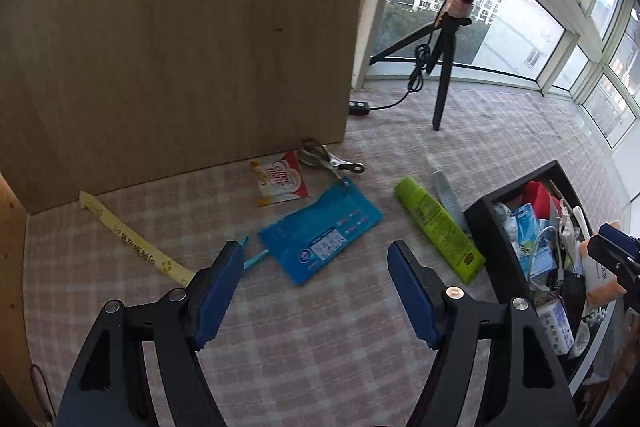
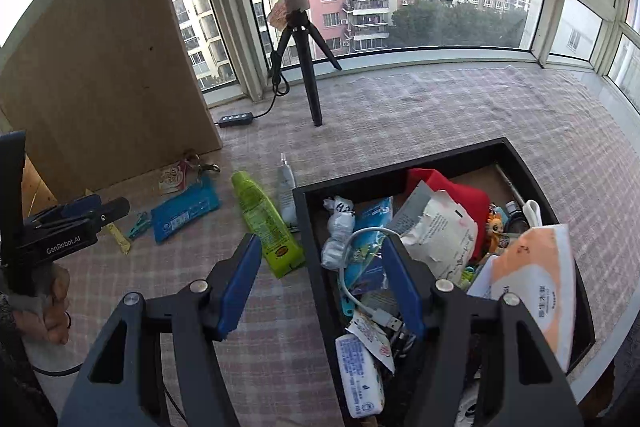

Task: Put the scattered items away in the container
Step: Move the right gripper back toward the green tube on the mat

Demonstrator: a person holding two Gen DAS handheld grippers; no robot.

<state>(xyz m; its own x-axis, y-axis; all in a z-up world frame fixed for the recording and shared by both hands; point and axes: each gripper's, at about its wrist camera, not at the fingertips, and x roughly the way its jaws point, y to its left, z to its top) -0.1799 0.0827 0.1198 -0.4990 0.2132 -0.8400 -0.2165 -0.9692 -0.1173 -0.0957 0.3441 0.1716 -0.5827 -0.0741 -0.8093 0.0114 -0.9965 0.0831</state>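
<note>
A black box on the checked cloth holds several items, among them an orange tissue pack. Left of it lie a green tube, a grey tube, a blue packet, a red-and-white sachet, metal pliers, a yellow strip and a teal clip. My left gripper is open and empty, just above the blue packet. My right gripper is open and empty over the box's left wall.
A wooden board stands at the back left. A ring light on a tripod stands behind, with its cable and switch on the cloth. Windows curve around the far side. The cloth's edge runs along the right.
</note>
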